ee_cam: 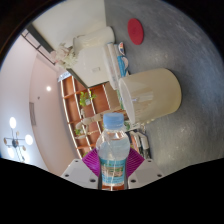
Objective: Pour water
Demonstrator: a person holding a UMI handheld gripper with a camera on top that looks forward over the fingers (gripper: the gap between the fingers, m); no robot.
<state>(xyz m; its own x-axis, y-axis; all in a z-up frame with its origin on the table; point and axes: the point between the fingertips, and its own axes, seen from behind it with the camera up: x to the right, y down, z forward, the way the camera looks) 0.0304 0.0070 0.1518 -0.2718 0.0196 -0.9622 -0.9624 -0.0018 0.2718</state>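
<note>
Bottle gripped between the fingers.
Both pink pads of the gripper press the bottle; a beige bucket lies beyond.

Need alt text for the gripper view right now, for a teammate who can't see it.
The gripper holds a water bottle between its pink pads, tilted toward a large beige container just beyond it. A red disc lies farther off on the grey surface.
</note>
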